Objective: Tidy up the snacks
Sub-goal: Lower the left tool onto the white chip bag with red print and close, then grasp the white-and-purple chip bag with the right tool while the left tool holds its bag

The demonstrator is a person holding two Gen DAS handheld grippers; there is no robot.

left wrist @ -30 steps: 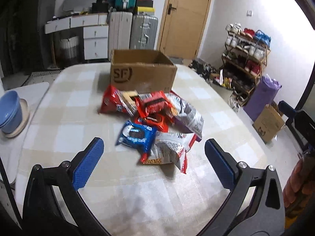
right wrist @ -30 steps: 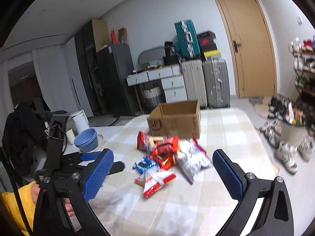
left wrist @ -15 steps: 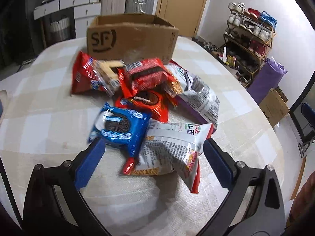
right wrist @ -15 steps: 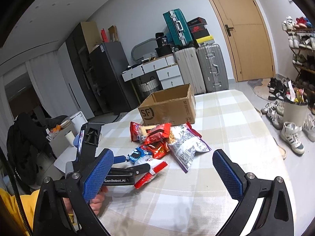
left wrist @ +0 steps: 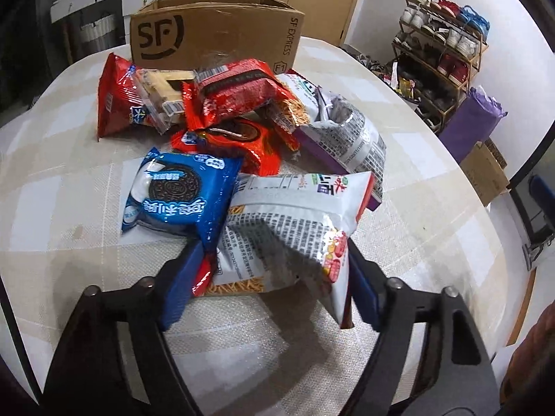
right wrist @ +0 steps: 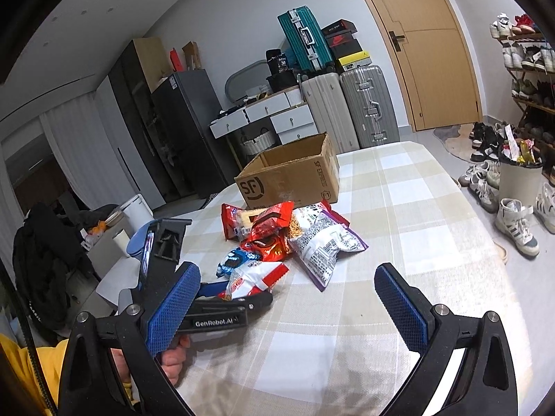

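The left gripper is lowered over the near end of a snack pile on the table, and its jaws are closing, at about half their spread. Between the jaws lies the white-and-red noodle bag; its near edge is flanked by both blue pads, which appear to touch the wrapper's sides, though a firm grip cannot be confirmed. Just beyond the left jaw, partly overlapped by that bag, a blue cookie pack is seen. Farther ahead of the jaws, an orange-red cookie pack, a red crinkled pack and a red wafer pack are heaped together, with a purple-and-silver bag ahead and to the right. Behind the whole pile, farthest from the jaws, an open cardboard box stands on the table.

The right gripper is held above the table with its jaws spread wide and nothing between them. The pile is seen ahead of those jaws, toward their left side, and the left gripper is seen reaching into its near edge, held by a hand beside a yellow sleeve.
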